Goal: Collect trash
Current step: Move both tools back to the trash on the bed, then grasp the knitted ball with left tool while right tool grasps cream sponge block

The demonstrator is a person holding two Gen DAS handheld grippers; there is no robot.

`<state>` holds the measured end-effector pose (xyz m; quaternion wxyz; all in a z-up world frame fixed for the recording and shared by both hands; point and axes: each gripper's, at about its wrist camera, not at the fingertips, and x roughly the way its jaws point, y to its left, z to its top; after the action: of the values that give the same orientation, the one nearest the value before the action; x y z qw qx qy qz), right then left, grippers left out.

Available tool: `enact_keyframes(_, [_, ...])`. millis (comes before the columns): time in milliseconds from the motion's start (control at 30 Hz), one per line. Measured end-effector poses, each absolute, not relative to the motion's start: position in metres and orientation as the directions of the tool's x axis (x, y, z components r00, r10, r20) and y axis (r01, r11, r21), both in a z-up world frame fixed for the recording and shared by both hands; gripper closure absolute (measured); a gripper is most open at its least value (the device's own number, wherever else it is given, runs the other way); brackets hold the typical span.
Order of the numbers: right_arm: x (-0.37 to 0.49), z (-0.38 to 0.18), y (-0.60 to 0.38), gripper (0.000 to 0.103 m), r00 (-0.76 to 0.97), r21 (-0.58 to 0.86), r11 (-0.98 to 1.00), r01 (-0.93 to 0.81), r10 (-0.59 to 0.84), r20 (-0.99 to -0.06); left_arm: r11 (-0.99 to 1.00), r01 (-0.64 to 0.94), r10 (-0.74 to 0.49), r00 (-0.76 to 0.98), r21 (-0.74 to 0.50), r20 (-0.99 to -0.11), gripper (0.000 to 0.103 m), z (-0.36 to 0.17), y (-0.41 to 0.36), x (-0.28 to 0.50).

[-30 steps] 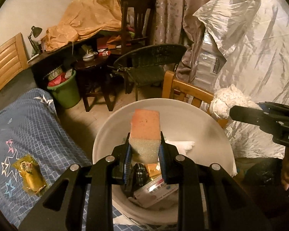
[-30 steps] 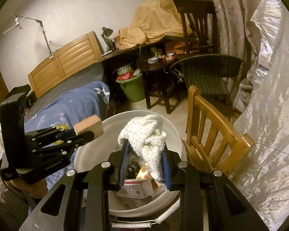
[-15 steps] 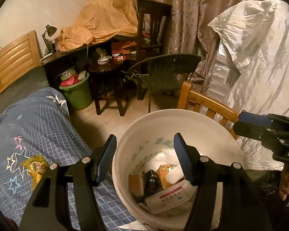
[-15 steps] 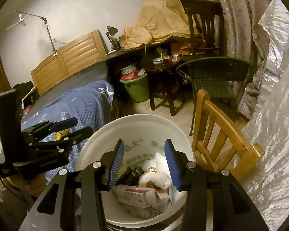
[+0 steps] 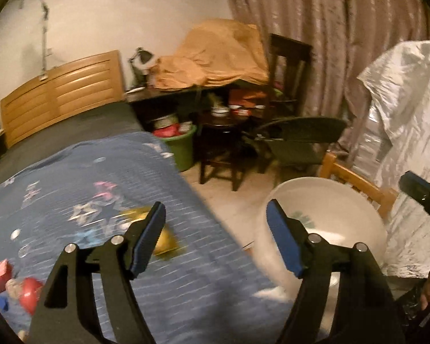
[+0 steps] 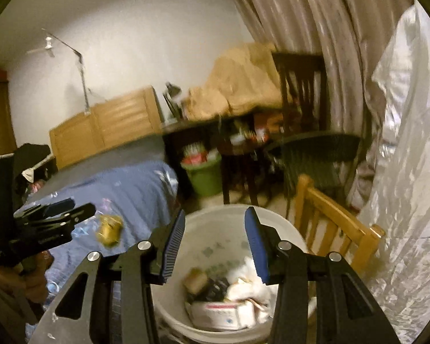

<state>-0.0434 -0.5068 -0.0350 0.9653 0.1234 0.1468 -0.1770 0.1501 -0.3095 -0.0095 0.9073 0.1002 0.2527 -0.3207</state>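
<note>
Swung off the white bucket point(image 5: 329, 200) toward the bed, the left gripper point(image 5: 215, 238) gapes empty over a blue quilt point(image 5: 71, 200) bearing a gold wrapper point(image 5: 163, 238). Only the right gripper point(image 6: 215, 246), jaws apart, sees the bucket's trash point(image 6: 229, 295); a wooden chair point(image 6: 338, 229) stands beside it.

Left gripper point(image 5: 216, 232) gapes over blue bedspread point(image 5: 71, 177) (gold wrapper point(image 5: 163, 239) below).
</note>
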Motion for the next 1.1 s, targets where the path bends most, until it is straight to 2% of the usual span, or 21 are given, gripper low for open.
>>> enact_keyframes(133, [-0.048, -0.034, -0.446, 0.053, 0.936, 0.16, 0.936, 0.312, -0.274, -0.223, 0.815, 0.579, -0.488, 0.688, 0.001, -0.537, 0.028, 0.004, -0.233, 0.158])
enact_keyframes(200, [-0.046, -0.035, -0.416, 0.044, 0.953, 0.156, 0.952, 0.263, -0.231, -0.197, 0.83, 0.557, -0.471, 0.691, -0.01, -0.549, 0.027, 0.009, -0.198, 0.164])
enact_keyframes(300, [-0.034, -0.038, -0.364, 0.039, 0.971, 0.127, 0.98, 0.154, -0.126, -0.201, 0.853, 0.521, -0.429, 0.687, -0.014, -0.586, 0.026, 0.013, -0.137, 0.178])
enact_keyframes(400, [-0.017, -0.043, -0.306, 0.027, 0.97, 0.106, 0.994, 0.013, 0.014, -0.241, 0.881, 0.473, -0.368, 0.692, 0.004, -0.621, 0.026, 0.015, -0.07, 0.201])
enact_keyframes(567, [0.014, -0.056, -0.215, 0.016, 0.923, 0.102, 0.977, -0.185, 0.208, -0.323, 0.89, 0.455, -0.346, 0.635, -0.027, -0.691, 0.026, -0.001, 0.018, 0.244])
enact_keyframes(633, [0.031, -0.066, -0.172, 0.015, 0.872, 0.121, 0.949, -0.291, 0.316, -0.375, 0.882, 0.47, -0.349, 0.606, -0.032, -0.715, 0.026, -0.012, 0.034, 0.254])
enact_keyframes(733, [0.06, -0.085, -0.119, 0.014, 0.772, 0.161, 0.895, -0.415, 0.44, -0.459, 0.855, 0.513, -0.392, 0.537, -0.079, -0.747, 0.034, -0.036, 0.046, 0.271])
enact_keyframes(833, [0.087, -0.111, -0.069, 0.014, 0.701, 0.177, 0.876, -0.449, 0.469, -0.537, 0.82, 0.562, -0.432, 0.486, -0.106, -0.76, 0.04, -0.055, 0.046, 0.278])
enact_keyframes(900, [0.105, -0.126, -0.052, 0.014, 0.659, 0.21, 0.872, -0.442, 0.475, -0.583, 0.808, 0.58, -0.432, 0.462, -0.105, -0.775, 0.04, -0.071, 0.042, 0.284])
enact_keyframes(1000, [0.125, -0.142, -0.039, 0.014, 0.634, 0.266, 0.875, -0.405, 0.478, -0.608, 0.807, 0.582, -0.419, 0.45, -0.096, -0.789, 0.04, -0.088, 0.036, 0.297])
enact_keyframes(1100, [0.141, -0.149, -0.025, 0.014, 0.637, 0.258, 0.893, -0.369, 0.445, -0.629, 0.807, 0.582, -0.414, 0.443, -0.096, -0.795, 0.04, -0.1, 0.032, 0.31])
